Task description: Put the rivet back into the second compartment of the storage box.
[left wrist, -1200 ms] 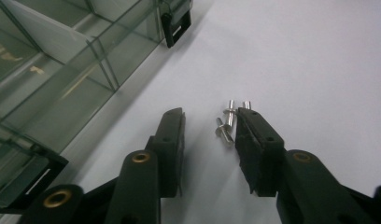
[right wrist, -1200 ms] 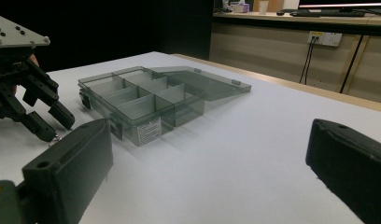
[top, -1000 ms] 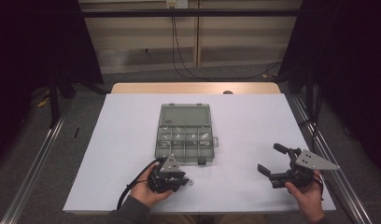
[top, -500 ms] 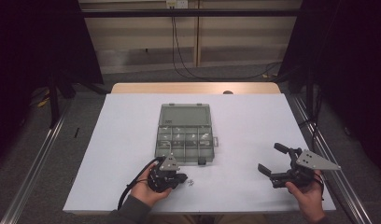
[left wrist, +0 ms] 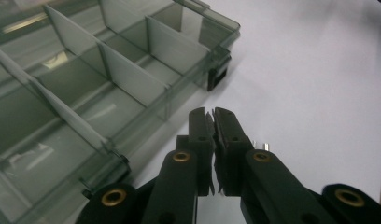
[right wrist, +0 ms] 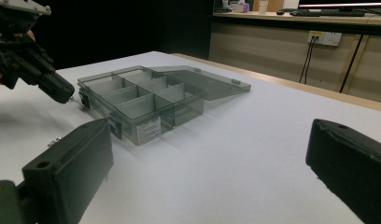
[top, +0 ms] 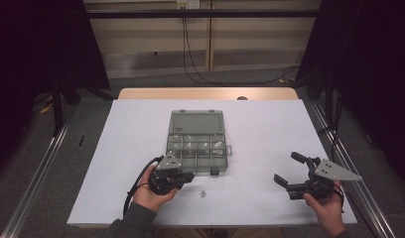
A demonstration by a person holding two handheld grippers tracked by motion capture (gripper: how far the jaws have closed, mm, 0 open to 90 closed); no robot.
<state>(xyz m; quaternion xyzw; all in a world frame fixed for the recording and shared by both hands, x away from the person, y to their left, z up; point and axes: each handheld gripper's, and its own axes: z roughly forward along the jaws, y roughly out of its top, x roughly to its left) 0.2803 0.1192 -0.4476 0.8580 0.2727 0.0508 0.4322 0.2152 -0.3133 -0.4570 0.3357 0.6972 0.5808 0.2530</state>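
Observation:
A smoky clear compartment box (top: 196,171) lies open on the white table (top: 260,129), its lid (top: 196,121) folded flat behind it. My left gripper (top: 190,176) hovers just off the box's front right corner (left wrist: 216,77). Its jaws are shut (left wrist: 212,114), with a thin sliver of a small metal part pinched at their tips. From the right gripper view the left gripper (right wrist: 67,95) points at the box (right wrist: 146,128), a pale speck at its tip. My right gripper (top: 286,167) rests open near the table's front right, nothing between its fingers (right wrist: 209,135).
A few tiny loose screws (top: 202,193) lie on the table in front of the box, also just beyond my left jaws as small screws (left wrist: 262,146). The box's compartments (left wrist: 86,93) look mostly bare. Bare wood table edge (top: 205,93) runs along the back.
The left gripper has lifted slightly off the table and drifted toward the box's front edge. The right gripper has stayed put.

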